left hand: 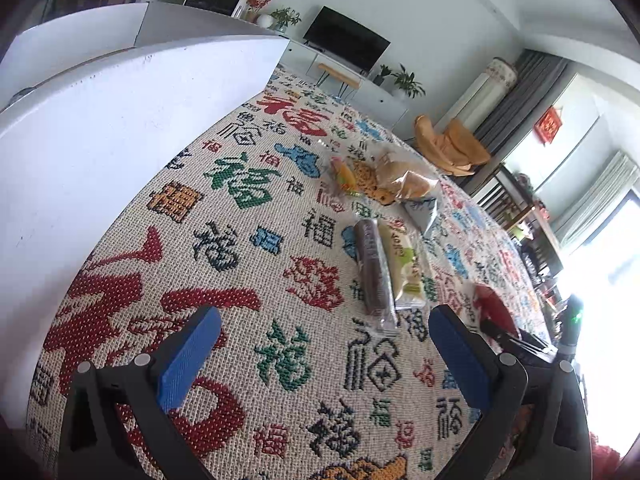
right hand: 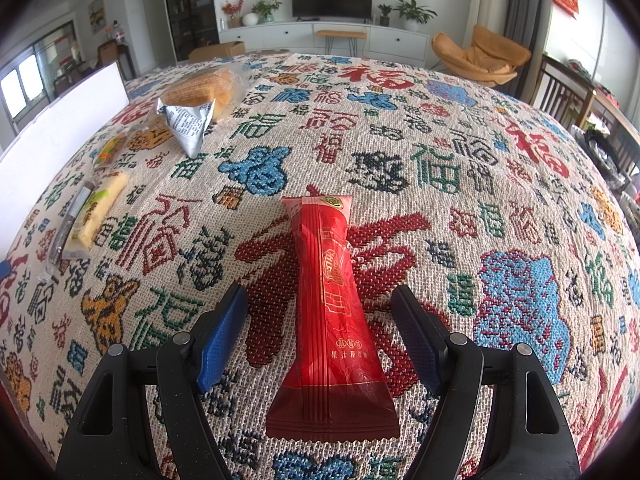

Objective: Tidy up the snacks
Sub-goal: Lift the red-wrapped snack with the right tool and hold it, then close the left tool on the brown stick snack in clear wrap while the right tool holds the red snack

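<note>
On the patterned tablecloth [right hand: 400, 128], a red snack packet [right hand: 330, 304] is straddled, untouched, by the wide-open right gripper [right hand: 320, 320]. The left gripper [left hand: 324, 352] is likewise spread and empty. Other snacks [left hand: 380, 180] lie scattered toward the white box [left hand: 100, 128]; little sorting appears done.

Long packet [right hand: 332, 312] on the tablecloth [right hand: 440, 184] — other snacks [right hand: 196, 108] far left, beside box [right hand: 60, 120].
</note>
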The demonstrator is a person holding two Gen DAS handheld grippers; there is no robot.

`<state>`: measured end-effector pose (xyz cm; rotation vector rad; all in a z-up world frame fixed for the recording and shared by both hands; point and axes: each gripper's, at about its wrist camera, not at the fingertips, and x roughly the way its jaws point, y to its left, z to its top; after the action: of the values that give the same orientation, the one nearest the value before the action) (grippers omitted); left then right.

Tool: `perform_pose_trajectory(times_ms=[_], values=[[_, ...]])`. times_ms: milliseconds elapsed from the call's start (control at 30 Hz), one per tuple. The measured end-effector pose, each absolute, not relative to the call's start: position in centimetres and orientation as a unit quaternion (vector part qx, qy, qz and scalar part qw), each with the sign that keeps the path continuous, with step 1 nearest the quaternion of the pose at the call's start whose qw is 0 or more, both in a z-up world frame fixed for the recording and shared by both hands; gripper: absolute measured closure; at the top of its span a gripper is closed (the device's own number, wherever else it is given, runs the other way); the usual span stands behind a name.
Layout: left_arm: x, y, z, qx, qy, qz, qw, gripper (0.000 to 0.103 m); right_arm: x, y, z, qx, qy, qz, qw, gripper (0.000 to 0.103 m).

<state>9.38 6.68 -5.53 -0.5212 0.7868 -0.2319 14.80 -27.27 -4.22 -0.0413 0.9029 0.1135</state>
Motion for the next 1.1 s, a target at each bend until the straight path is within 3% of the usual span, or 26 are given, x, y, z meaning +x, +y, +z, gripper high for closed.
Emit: perform_pose_trajectory(times_ms=[333, 433, 533, 933, 1033, 1067, 1100], values=[[14.2, 1.3, -4.4, -0.161, 0.427, -0.123, 0.882, 0.001, 14.8, -27.3, -4.2, -0.02, 0.436, 0.055, 0.898, 0.026], [16.8, -0.3, -4.8, -0.109, 0.45, -0.088, 0.882, 0.011, 14.8, -27.3, -4.2, -0.02, 0.436, 0.055, 0.898, 0.026], [18.8, -0.1, -6.1, -0.102, 0.479, -0.062, 0.87, 0.014, 14.8, -27.3, -4.2, -0.019, 0.436, 0.055, 0.898, 0.026], [17.9, -0.3, -6.2, -0.01, 0.504, -0.075, 0.86, 0.017, 14.8, -27.3, -4.3, -0.02, 0.436, 0.055, 0.898, 0.026], [18.7, -2.2, -6.5, 0.048, 0.497, -0.072, 0.864, 0.03, 14.8, -27.3, -4.3, -0.02, 0.436, 0.055, 0.898, 0.026], [18.7, -2.5, -6.4, 0.052, 0.489, -0.078, 0.867, 0.048, 14.8, -27.3, -4.3, -0.02, 0.436, 0.055, 0.898, 0.026], [18.8, -2.6, -6.2, 0.047, 0.487, -0.091, 0.868, 0.057, 14.8, -27.3, -4.3, -0.02, 0.436, 0.055, 0.898, 0.026]])
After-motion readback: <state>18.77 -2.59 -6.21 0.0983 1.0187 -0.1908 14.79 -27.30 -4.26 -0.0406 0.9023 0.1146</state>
